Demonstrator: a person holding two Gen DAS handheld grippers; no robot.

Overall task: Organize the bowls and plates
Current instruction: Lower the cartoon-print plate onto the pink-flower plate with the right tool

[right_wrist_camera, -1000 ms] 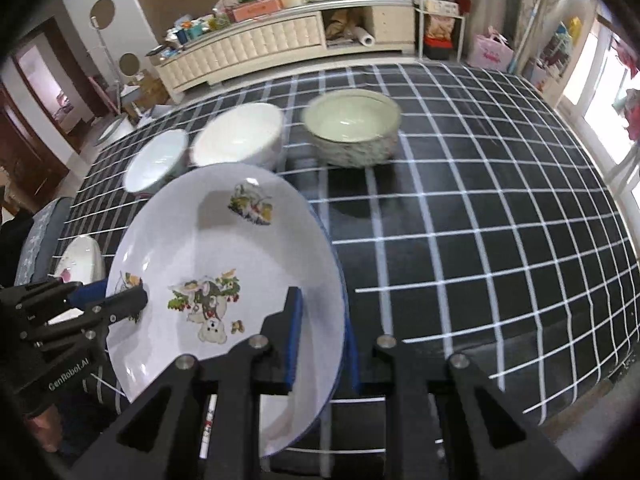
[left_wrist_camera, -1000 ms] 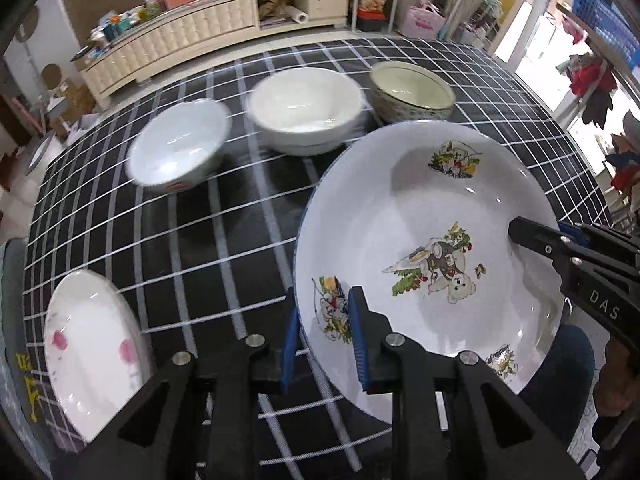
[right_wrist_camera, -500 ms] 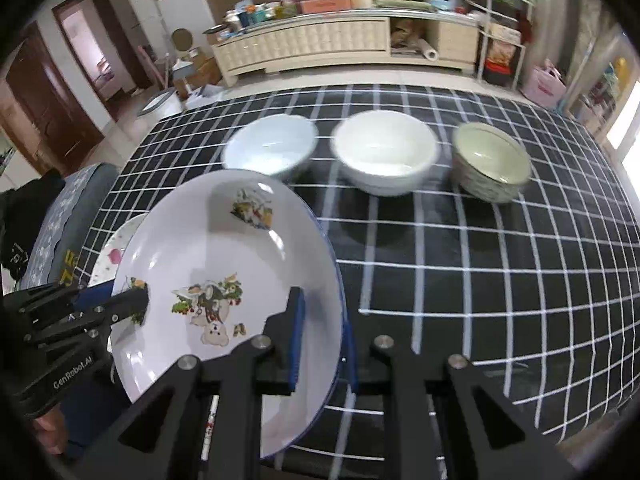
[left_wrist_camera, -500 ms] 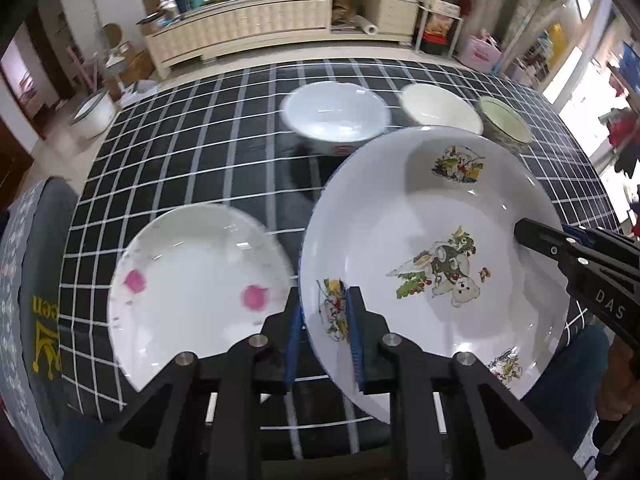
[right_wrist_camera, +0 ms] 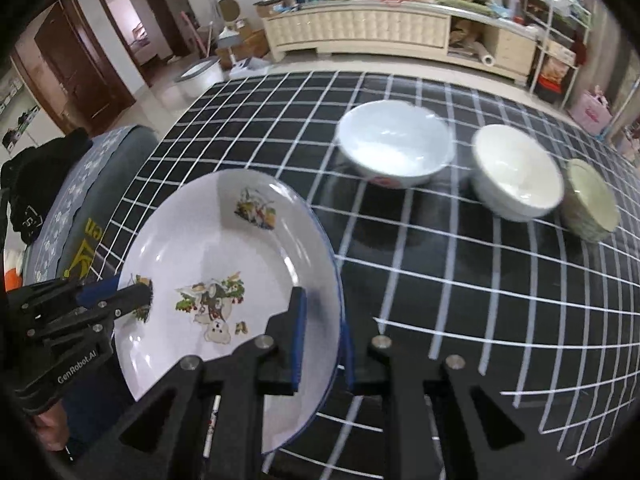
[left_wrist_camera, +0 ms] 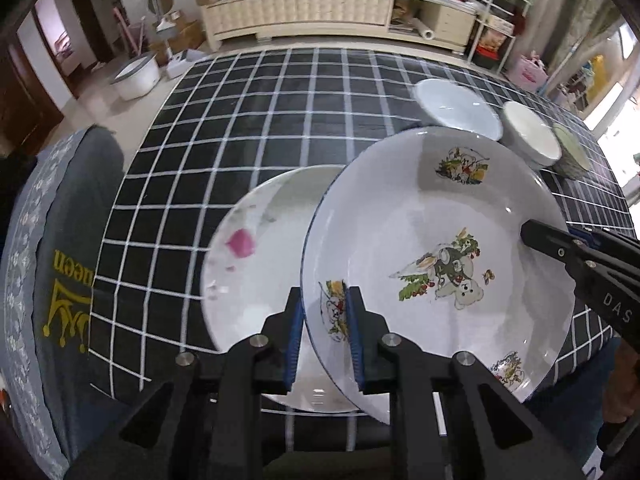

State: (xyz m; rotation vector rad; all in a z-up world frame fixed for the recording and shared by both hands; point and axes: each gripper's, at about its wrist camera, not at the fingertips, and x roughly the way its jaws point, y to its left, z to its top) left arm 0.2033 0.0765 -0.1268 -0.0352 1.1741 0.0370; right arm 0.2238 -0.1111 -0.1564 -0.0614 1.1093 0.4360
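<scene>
Both grippers hold a large white plate with cartoon pictures and a blue rim [left_wrist_camera: 432,240], also in the right wrist view [right_wrist_camera: 216,276]. My left gripper [left_wrist_camera: 323,332] is shut on its left rim; my right gripper [right_wrist_camera: 322,340] is shut on its right rim. The plate hangs above the table, partly over a smaller white plate with pink marks [left_wrist_camera: 260,264] that lies on the cloth. Three bowls stand in a row further back: a pale blue one [right_wrist_camera: 394,144], a white one [right_wrist_camera: 516,172] and a greenish patterned one [right_wrist_camera: 592,200].
The table has a black cloth with a white grid [left_wrist_camera: 260,120]. A grey chair with yellow lettering [left_wrist_camera: 52,280] stands at the table's left side. A long cream cabinet [right_wrist_camera: 360,28] and a white tub on the floor [left_wrist_camera: 134,76] lie beyond.
Both grippers have carried the cartoon plate to the left, from in front of the bowls to partly over the pink-marked plate. The bowls now sit far right in view.
</scene>
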